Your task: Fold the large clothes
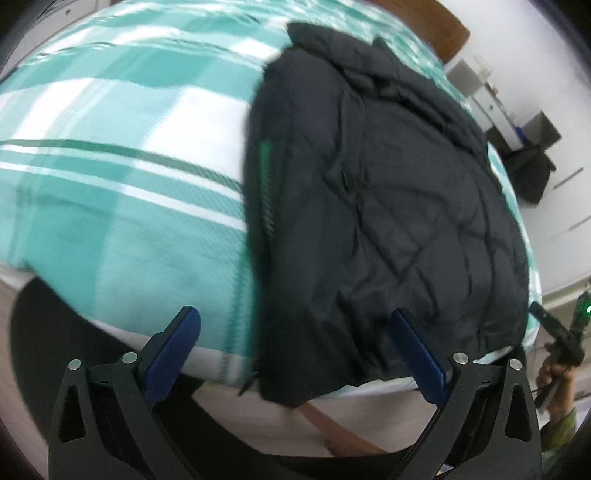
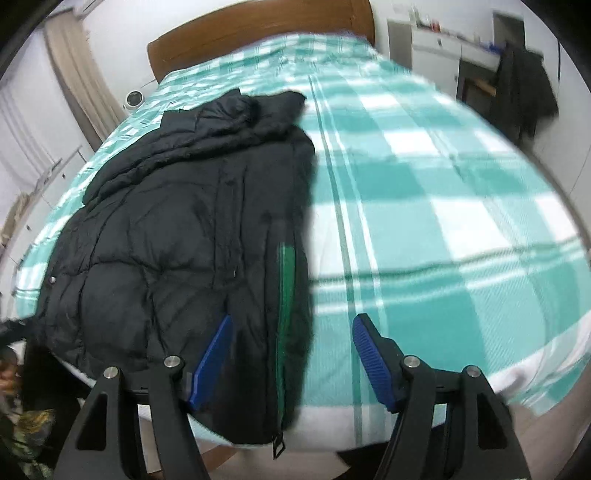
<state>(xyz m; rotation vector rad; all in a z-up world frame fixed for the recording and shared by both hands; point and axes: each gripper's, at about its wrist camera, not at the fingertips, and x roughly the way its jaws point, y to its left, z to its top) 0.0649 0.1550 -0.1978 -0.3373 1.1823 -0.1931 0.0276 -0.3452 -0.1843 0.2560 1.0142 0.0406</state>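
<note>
A black quilted puffer jacket [image 1: 388, 192] lies on the bed, folded lengthwise, with a green zipper strip along its edge [image 1: 265, 177]. Its hem hangs slightly over the bed's near edge. In the right wrist view the jacket [image 2: 177, 236] lies left of centre, with its green zipper [image 2: 284, 295] running toward me. My left gripper [image 1: 295, 328] is open and empty, above the jacket's hem. My right gripper [image 2: 291, 332] is open and empty, its fingers either side of the zipper edge near the hem.
The bed has a teal and white plaid cover [image 2: 424, 206] and a wooden headboard [image 2: 258, 33]. A dark garment hangs by white cabinets [image 2: 524, 88]. The other gripper and hand show at the right edge of the left wrist view [image 1: 561, 339].
</note>
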